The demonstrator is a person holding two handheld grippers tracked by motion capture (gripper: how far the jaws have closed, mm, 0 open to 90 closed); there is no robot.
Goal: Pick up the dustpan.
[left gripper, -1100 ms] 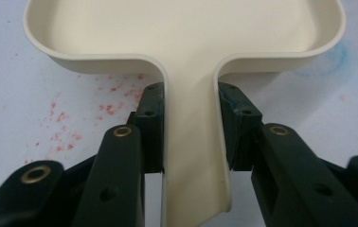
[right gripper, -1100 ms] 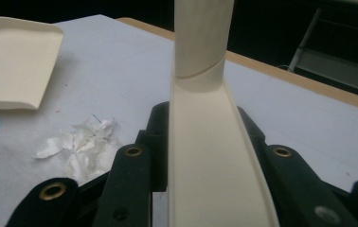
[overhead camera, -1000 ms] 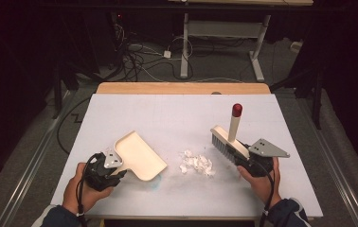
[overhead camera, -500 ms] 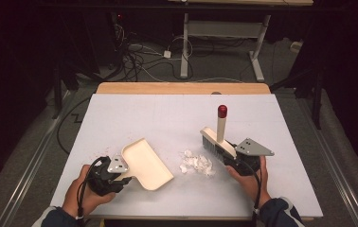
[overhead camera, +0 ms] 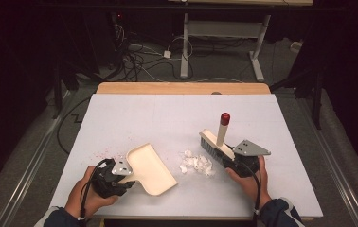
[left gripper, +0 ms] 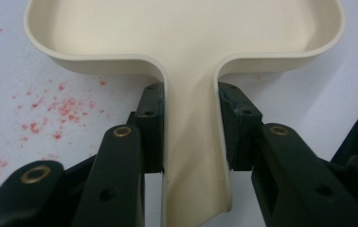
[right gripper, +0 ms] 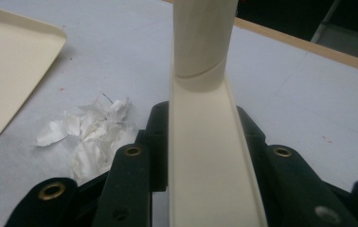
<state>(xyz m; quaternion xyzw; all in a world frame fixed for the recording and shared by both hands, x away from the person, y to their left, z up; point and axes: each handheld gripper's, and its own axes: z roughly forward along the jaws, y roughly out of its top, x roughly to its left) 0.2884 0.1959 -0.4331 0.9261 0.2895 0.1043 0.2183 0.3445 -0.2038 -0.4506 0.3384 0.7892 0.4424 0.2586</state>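
A cream dustpan (overhead camera: 149, 169) lies on the white table, its handle (left gripper: 193, 142) clamped between the jaws of my left gripper (overhead camera: 120, 176), which is shut on it. The pan's mouth faces a small pile of torn white paper scraps (overhead camera: 196, 163) in the middle. On the scraps' right a cream hand brush (overhead camera: 216, 142) with a red-tipped handle stands tilted, bristles down near the table. My right gripper (overhead camera: 231, 160) is shut on the brush's back (right gripper: 205, 142). The scraps (right gripper: 89, 132) and the dustpan's edge (right gripper: 11, 71) lie left of the brush in the right gripper view.
Fine red crumbs (left gripper: 49, 109) dot the table left of the dustpan. A wooden strip (overhead camera: 182, 88) runs along the table's far edge. Beyond it are cables and desk legs (overhead camera: 184, 42) on a dark floor.
The dustpan has slid right and turned toward the scraps. The brush has moved left and nearer, closing on the scraps from the right.
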